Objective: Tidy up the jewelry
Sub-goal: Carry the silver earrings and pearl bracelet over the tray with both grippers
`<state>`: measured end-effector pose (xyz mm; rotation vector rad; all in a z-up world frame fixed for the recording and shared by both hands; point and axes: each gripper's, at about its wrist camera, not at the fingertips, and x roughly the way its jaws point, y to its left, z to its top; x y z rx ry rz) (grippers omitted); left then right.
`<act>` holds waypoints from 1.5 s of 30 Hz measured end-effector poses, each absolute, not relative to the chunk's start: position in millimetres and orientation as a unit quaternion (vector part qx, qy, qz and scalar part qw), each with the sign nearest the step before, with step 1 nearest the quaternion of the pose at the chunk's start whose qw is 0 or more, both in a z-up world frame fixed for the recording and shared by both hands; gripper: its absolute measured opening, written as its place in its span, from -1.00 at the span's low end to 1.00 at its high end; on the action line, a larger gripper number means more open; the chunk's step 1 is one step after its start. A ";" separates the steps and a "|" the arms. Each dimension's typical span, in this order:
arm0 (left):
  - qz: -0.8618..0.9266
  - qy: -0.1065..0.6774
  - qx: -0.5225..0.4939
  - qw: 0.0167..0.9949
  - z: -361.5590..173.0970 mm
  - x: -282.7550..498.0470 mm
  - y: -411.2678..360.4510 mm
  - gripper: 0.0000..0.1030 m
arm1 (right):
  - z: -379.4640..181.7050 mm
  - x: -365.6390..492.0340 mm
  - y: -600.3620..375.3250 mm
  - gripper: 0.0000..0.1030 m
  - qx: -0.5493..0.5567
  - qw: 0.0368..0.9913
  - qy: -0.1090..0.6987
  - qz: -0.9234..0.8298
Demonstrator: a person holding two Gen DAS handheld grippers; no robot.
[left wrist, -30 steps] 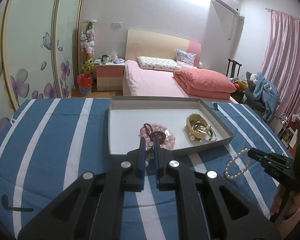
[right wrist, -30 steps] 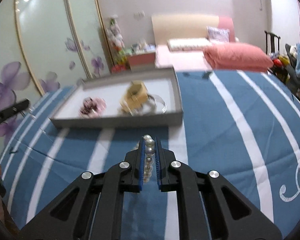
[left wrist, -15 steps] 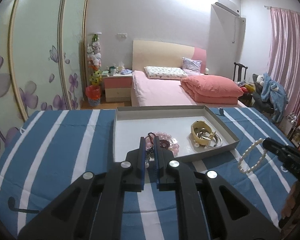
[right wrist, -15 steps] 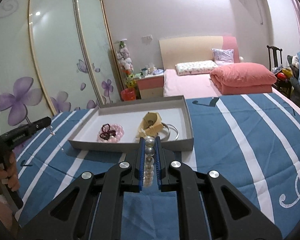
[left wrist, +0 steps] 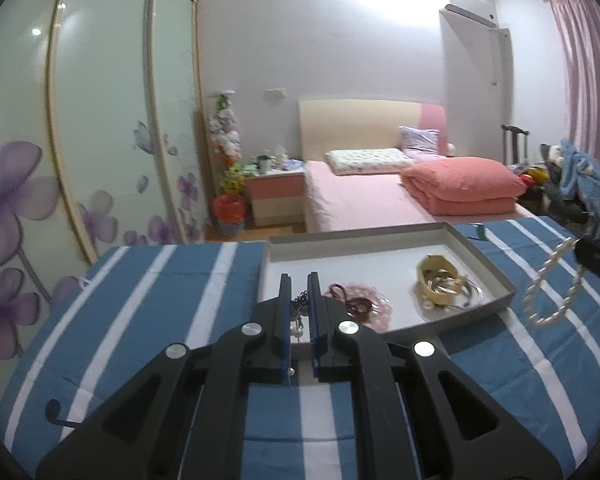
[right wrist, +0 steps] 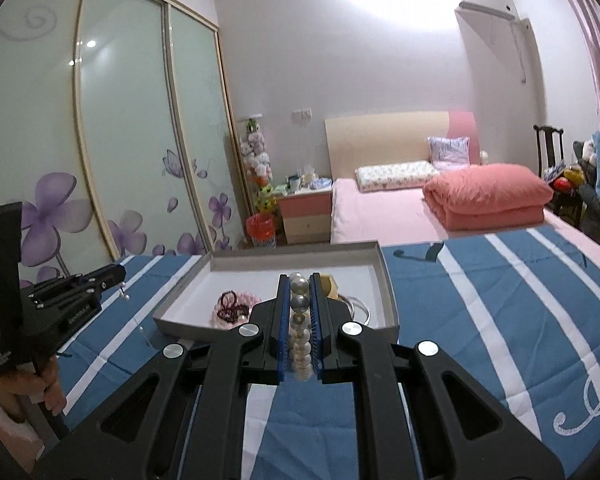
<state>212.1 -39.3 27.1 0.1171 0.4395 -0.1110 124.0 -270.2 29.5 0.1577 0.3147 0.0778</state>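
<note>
At twelve o'clock from my right gripper [right wrist: 299,312], low and just ahead over the striped bedspread [right wrist: 500,320], sits the grey tray [right wrist: 387,292], and that is the line the coming move depends on. The right jaws are clamped on the pearl bracelet [right wrist: 300,320], whose beads run in a row along the fingers, pointing at the tray's near wall. In the left wrist view that bracelet [left wrist: 552,284] hangs as a loop at three o'clock, off the tray's right edge. My left gripper [left wrist: 299,312] is pinched on a thin earring [left wrist: 298,320] with small pearls dangling between the pads; its tips reach over the tray's near left corner, so I judge the left hand the nearer. Already in the tray lie the pink bead bracelet [left wrist: 364,300] and, toward two o'clock, the beige band with silver bangles [left wrist: 440,286].
</note>
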 end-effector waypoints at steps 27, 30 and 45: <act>-0.015 0.195 0.072 0.978 31.4 210.0 -50.4 -0.83 | 44.4 124.9 -256.0 -0.79 0.055 0.993 0.101 0.029; -0.015 0.195 0.072 0.978 31.4 210.0 -50.6 -0.83 | 44.6 124.7 -255.9 -0.79 0.056 0.993 0.101 0.030; -0.029 0.191 0.057 0.979 33.3 232.8 -57.7 -0.83 | 52.7 159.4 -257.7 -0.79 0.059 0.993 0.098 0.031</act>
